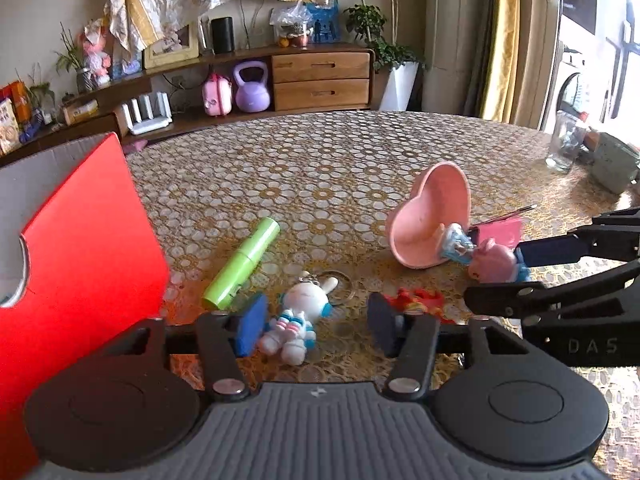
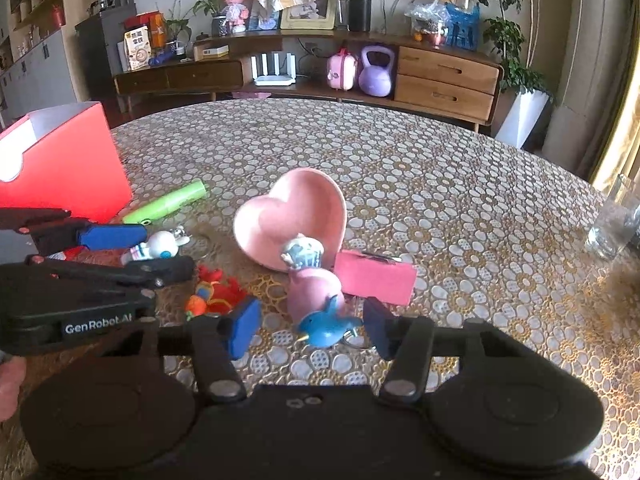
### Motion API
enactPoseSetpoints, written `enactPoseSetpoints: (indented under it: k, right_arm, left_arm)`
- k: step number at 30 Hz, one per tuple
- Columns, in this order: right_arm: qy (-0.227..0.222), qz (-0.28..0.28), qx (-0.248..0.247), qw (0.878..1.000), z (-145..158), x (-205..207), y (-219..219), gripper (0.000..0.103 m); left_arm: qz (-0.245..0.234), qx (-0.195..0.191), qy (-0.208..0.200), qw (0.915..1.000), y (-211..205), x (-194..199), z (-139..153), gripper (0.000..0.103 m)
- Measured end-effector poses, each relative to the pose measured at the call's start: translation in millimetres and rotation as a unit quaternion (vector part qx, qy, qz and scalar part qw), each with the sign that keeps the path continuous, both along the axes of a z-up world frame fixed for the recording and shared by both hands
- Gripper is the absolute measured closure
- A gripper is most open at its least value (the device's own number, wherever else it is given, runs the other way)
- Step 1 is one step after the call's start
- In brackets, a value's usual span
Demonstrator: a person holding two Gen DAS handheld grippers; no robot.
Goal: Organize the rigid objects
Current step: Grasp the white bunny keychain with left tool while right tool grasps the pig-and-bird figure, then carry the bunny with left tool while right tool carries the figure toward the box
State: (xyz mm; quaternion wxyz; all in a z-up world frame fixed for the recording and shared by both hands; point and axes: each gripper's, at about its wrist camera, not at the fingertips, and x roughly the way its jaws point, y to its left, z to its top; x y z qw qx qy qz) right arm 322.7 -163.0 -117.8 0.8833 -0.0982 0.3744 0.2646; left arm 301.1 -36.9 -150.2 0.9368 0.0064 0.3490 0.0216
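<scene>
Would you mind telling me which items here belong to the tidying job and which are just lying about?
Job:
red box
green tube
bunny keychain
pig figure
heart dish
red toy
pink card

Lying about:
glass jar
kettlebell
pink case
router

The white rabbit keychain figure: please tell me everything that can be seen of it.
The white rabbit keychain figure looks like glossy hard plastic, with long ears, blue ear pieces and pink and blue stripes on its body. A metal ring is attached at its head. It lies on the patterned tablecloth, between the open fingers of the left gripper, not yet pinched. The green tube lies close beside it.
</scene>
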Motion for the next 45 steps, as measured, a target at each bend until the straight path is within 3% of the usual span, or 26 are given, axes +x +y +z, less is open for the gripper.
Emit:
enactPoseSetpoints:
  k: [3, 5, 7, 11, 17, 31, 45]
  right_arm:
    - [0.002, -0.004, 0.001, 1.0, -2, 3, 1, 0.053]
    - [0.001, -0.005, -0.001, 1.0, -4, 3, 3, 0.053]
    - [0.0, -0.006, -0.003, 1.0, -5, 3, 5, 0.053]
    - [-0.004, -0.015, -0.011, 1.0, -7, 3, 7, 0.062]
    - [-0.007, -0.025, -0.016, 1.0, -6, 0, 8, 0.064]
    - [-0.005, -0.037, 0.032, 0.999, 29, -42, -11, 0.064]
    - [-0.01, -0.043, 0.045, 0.998, 84, -107, -17, 0.064]
  left_arm:
    - [0.0, -0.004, 0.002, 1.0, 0, 0, -1, 0.056]
    - [0.004, 0.006, 0.002, 1.0, 1, 1, -2, 0.066]
    - [0.0, 0.005, -0.001, 1.0, 1, 1, -2, 0.068]
    - [0.001, 0.013, -0.002, 0.9999, -2, 1, -1, 0.076]
    - [-0.001, 0.018, -0.002, 0.9998, -2, 1, 0, 0.077]
    - [-0.003, 0.002, 0.002, 1.0, -1, -26, 17, 0.077]
    - [-0.024, -0.014, -0.012, 0.9995, -1, -83, 73, 0.077]
